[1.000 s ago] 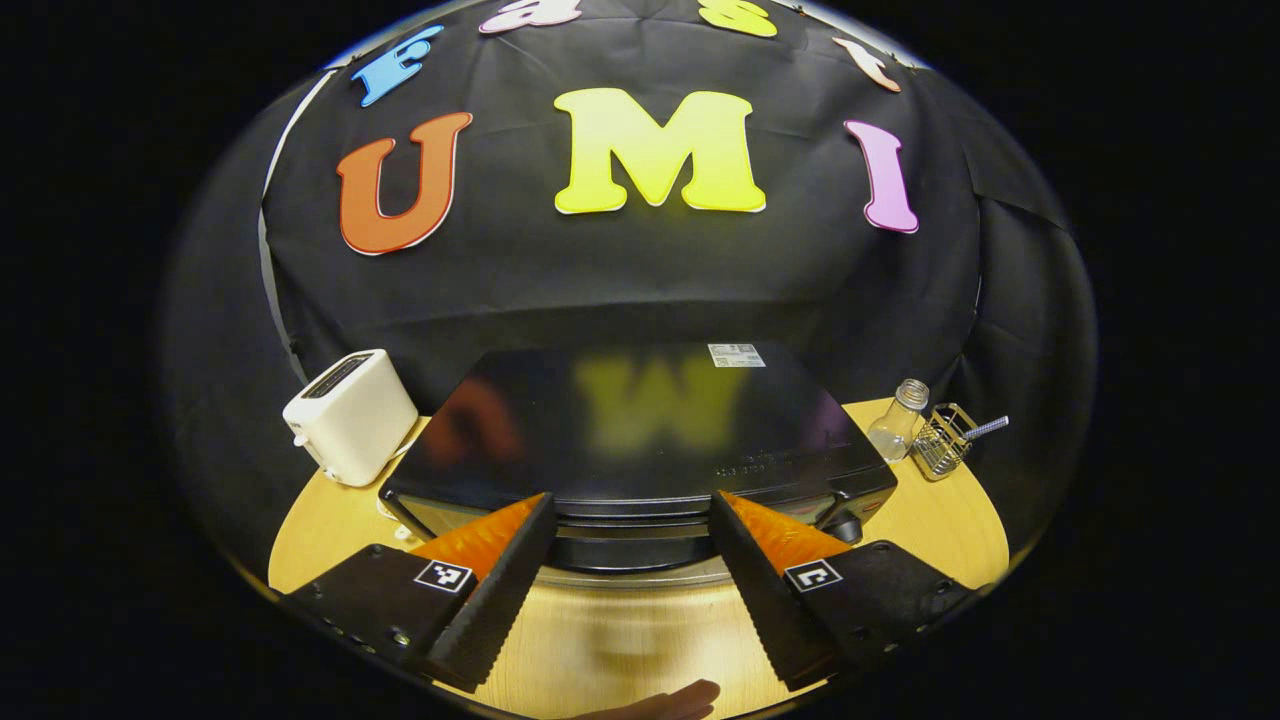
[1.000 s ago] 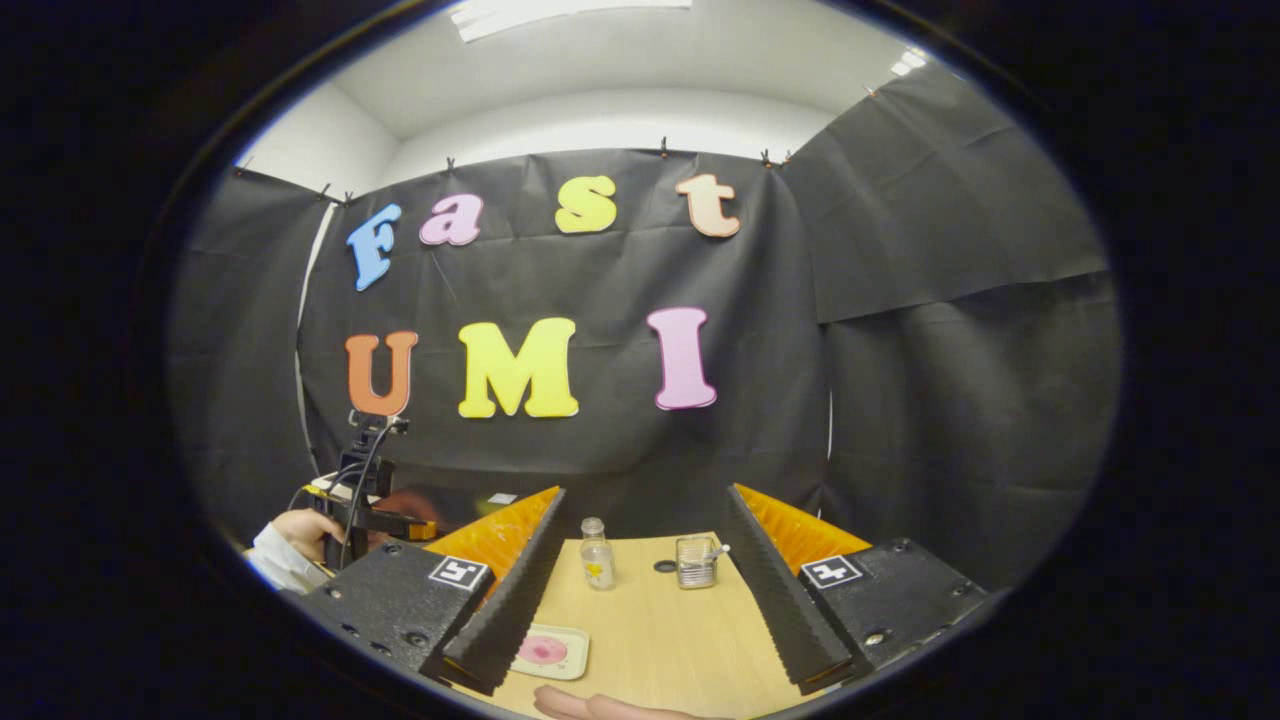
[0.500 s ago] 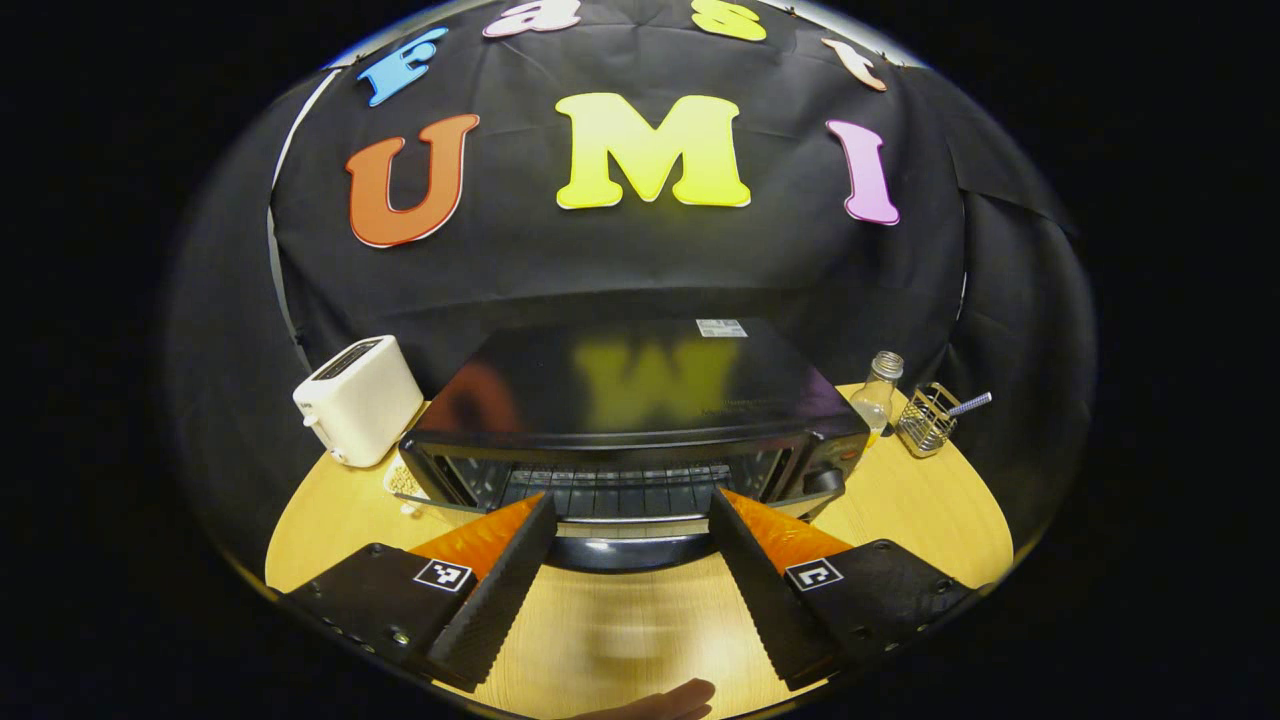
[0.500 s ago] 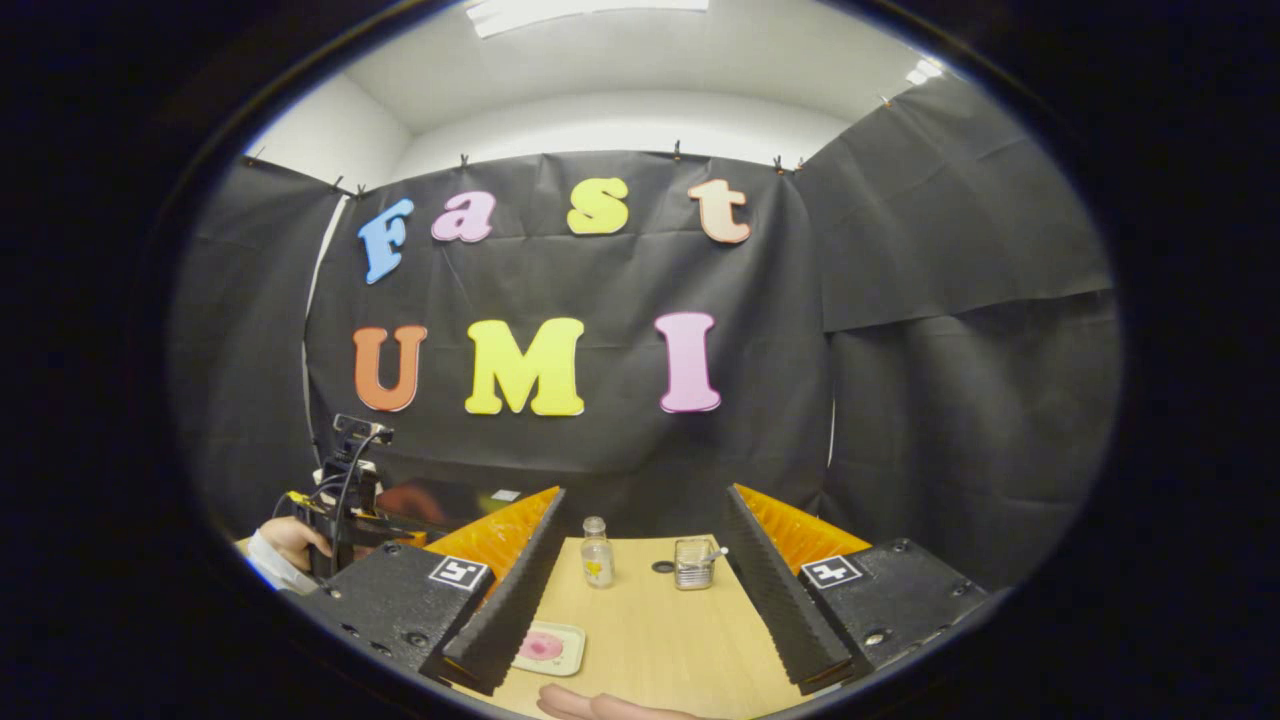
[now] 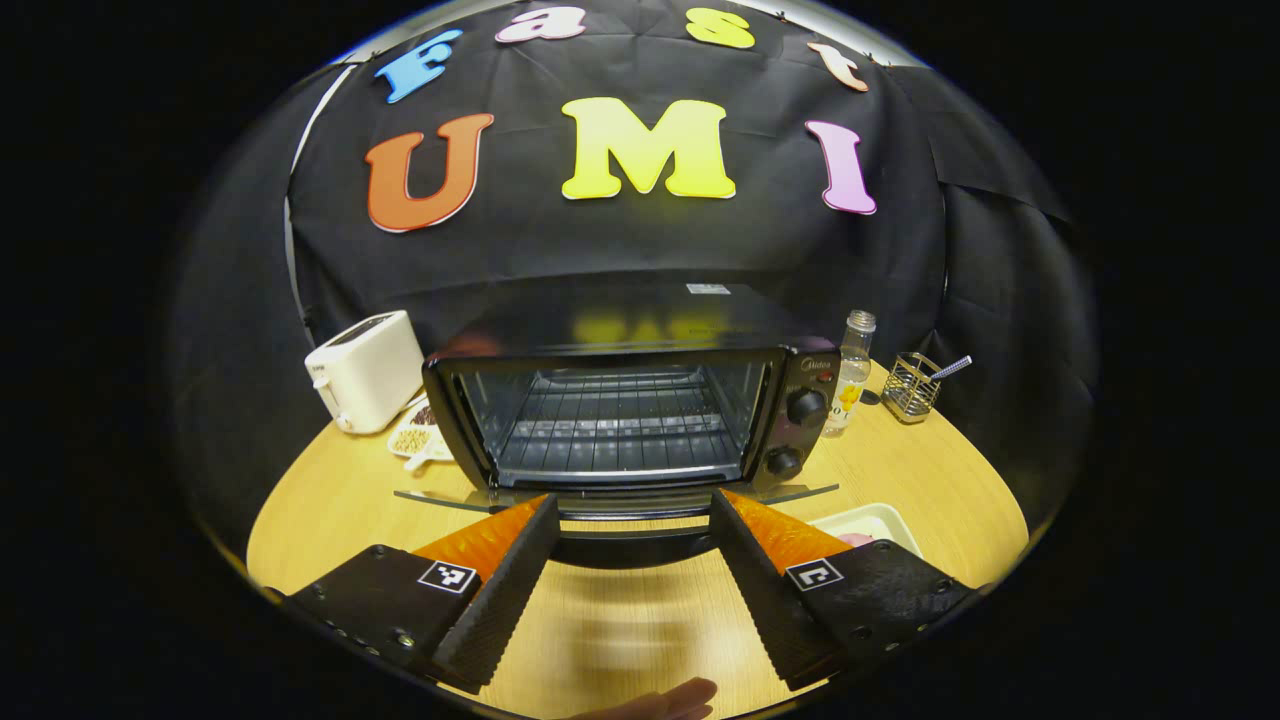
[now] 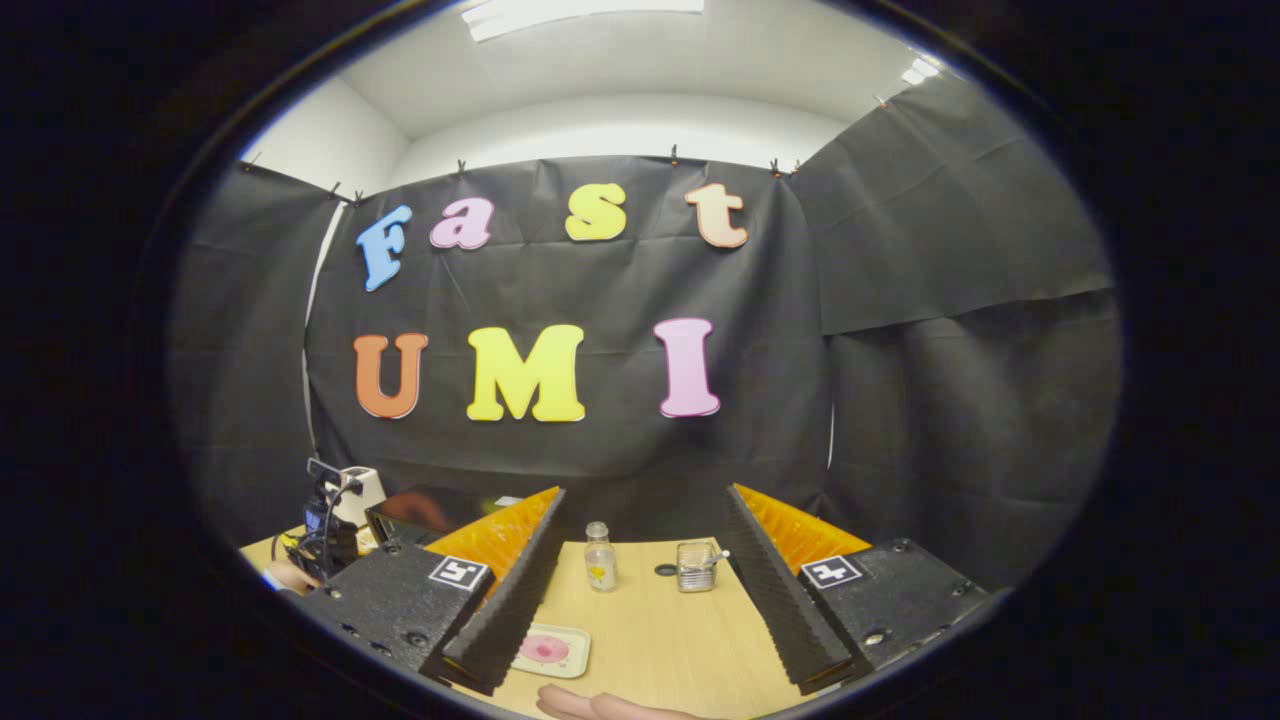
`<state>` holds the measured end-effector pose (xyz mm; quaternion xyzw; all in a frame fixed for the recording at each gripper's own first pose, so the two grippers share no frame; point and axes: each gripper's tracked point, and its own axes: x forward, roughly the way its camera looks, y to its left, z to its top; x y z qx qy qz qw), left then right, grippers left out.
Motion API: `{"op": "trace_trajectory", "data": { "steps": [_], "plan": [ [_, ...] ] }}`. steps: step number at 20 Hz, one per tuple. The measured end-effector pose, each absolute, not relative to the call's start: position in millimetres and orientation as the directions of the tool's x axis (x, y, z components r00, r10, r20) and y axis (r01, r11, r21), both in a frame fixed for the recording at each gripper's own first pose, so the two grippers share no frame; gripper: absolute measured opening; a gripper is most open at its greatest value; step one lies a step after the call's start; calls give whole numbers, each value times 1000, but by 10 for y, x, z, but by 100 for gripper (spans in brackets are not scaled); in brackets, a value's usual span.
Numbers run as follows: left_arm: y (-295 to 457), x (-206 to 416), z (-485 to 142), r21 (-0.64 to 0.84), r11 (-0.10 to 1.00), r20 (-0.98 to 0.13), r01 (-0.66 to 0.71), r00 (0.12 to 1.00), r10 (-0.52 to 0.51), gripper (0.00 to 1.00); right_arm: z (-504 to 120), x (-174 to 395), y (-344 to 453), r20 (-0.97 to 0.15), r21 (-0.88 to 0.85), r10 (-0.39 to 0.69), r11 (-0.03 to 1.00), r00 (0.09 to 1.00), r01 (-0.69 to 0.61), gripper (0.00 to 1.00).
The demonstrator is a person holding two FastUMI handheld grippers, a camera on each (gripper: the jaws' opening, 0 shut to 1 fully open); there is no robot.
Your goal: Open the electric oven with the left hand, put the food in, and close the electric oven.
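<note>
The black electric oven (image 5: pixel 806 372) stands mid-table with its glass door (image 5: pixel 440 498) folded down flat, baring the wire rack (image 5: pixel 610 420). My left gripper (image 5: pixel 632 497) hangs open just in front of it, and the dark door handle (image 5: pixel 625 545) lies between its fingers. The food, a pink piece on a pale tray (image 6: pixel 548 650), rests on the table below my open right gripper (image 6: pixel 643 492); that tray (image 5: pixel 868 520) also peeks from behind the left gripper's right finger. In the right gripper view the left gripper (image 6: pixel 325 520) and the oven (image 6: pixel 420 505) sit at far left.
A white toaster (image 5: pixel 365 370) and a small dish of beans (image 5: pixel 415 437) flank the oven's left. A glass bottle (image 5: pixel 852 362) and a wire holder (image 5: pixel 910 385) stand to its right, seen too as the bottle (image 6: pixel 600 560) and holder (image 6: pixel 692 565).
The oven door swung from nearly shut to fully down as my left gripper dropped and drew back with the handle. The right gripper barely moved.
</note>
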<state>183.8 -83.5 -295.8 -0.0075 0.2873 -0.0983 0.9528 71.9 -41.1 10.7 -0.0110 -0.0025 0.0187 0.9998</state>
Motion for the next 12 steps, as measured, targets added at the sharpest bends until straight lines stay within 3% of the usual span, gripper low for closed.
{"op": "trace_trajectory", "data": {
  "steps": [6,12],
  "plan": [
    [-829,1564,-3239,-70,981,-532,178,825,-188,97,118,713,-361,0,-23,48,999,999,-48,96],
    [-843,1324,-3651,-73,981,-592,179,784,-187,97,-5,765,-326,-34,-38,45,998,998,-47,96]
  ]
}}
